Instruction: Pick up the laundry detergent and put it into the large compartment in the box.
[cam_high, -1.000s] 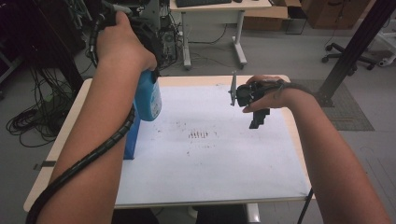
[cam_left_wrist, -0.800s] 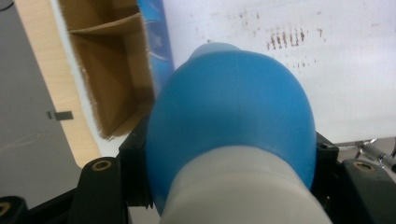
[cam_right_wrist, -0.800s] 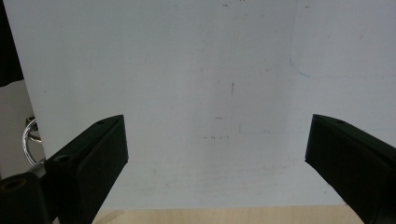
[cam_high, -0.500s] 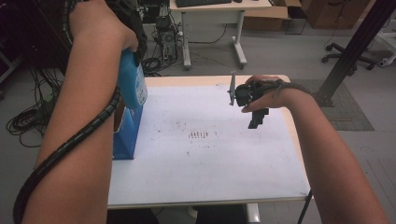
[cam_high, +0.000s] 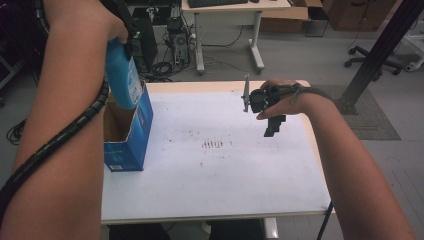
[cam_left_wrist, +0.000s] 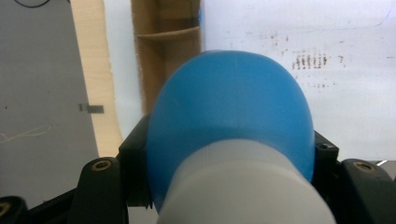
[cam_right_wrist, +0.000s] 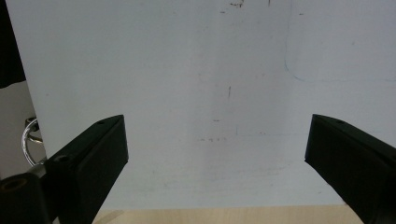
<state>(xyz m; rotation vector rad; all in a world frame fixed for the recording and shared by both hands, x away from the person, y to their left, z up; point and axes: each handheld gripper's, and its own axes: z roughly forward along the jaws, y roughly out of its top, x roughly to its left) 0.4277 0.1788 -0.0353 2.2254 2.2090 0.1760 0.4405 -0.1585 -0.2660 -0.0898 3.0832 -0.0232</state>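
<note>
High view: the left gripper (cam_high: 121, 36) grips a blue bottle (cam_high: 123, 75) by its neck, hanging upright above the open blue carton (cam_high: 131, 145), clear of its walls. Left gripper view: jaws clamp below the white cap (cam_left_wrist: 243, 186). Right gripper view: the right gripper (cam_right_wrist: 215, 154) stands spread, empty, over the table (cam_right_wrist: 196, 70), kept aside.

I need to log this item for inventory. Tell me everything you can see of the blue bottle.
The blue bottle looks like smooth plastic, with a printed label on its side and a white cap end, seen in the left gripper view. It hangs upright in the air, its lower end just above the open blue cardboard box at the table's left edge. The left gripper is clamped on it near the cap, a black jaw on each side.
</note>
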